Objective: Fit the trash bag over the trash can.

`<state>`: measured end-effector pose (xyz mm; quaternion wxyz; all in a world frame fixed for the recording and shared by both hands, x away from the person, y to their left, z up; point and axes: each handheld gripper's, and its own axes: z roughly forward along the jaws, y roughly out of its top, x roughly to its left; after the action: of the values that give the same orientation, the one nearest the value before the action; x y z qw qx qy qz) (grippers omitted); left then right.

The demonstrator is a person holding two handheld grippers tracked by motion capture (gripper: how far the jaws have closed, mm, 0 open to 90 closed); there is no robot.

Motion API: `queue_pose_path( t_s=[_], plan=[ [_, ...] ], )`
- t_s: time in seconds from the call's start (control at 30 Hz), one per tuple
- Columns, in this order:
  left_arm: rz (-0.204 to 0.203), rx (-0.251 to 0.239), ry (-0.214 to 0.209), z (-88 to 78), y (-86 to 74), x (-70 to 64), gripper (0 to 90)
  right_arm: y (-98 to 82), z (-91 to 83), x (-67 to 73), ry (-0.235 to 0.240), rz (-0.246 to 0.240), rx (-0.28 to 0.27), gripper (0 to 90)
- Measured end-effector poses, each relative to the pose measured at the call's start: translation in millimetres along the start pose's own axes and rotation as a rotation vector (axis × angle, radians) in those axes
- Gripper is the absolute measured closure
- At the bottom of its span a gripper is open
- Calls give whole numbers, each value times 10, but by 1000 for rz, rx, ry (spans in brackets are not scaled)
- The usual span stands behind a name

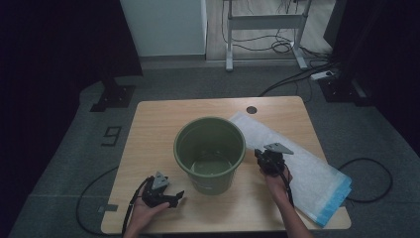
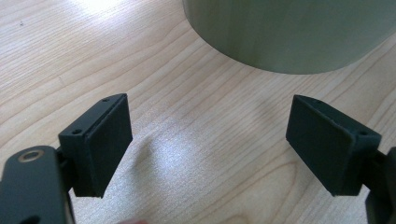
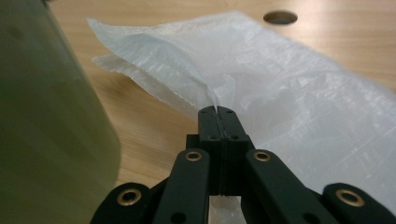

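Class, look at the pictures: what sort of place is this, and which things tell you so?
Probably a lab or workshop room, not a home: a lone wooden table on grey carpet, loose floor cables, and a bare desk frame behind.

My right gripper [image 3: 218,112] is matte black, its jaws dotted with brass-coloured rivets, and the film it pinches, a plastic bag [image 3: 261,88], is translucent milky white with a fine crinkled sheen. From above, that bag [image 1: 307,171] carries a sky-blue band along its near end. The bucket [image 1: 210,153] beside it is dull olive green, inside and out (a paler, washed-out green where it blurs close to my jaws). My left gripper [image 2: 210,140] is the same black, with a grey plate on top. The table [image 1: 153,129] under both is pale wood, streaked with darker wavy grain.
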<state>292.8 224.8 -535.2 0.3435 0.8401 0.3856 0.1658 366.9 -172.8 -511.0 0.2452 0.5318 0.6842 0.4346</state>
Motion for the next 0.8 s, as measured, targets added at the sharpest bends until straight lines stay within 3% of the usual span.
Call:
queue_pose_path(
  t_s=[0.23,0.47,0.8],
  plan=[
    [-1,5,0,8,-4,0,142,137,-364,-41,29,45,-117,892],
    [0,4,0,2,-2,-7,142,312,-690,-49,42,46,-221,892],
    [0,7,2,16,-2,-14,142,467,-993,-121,55,75,-331,892]
  ],
)
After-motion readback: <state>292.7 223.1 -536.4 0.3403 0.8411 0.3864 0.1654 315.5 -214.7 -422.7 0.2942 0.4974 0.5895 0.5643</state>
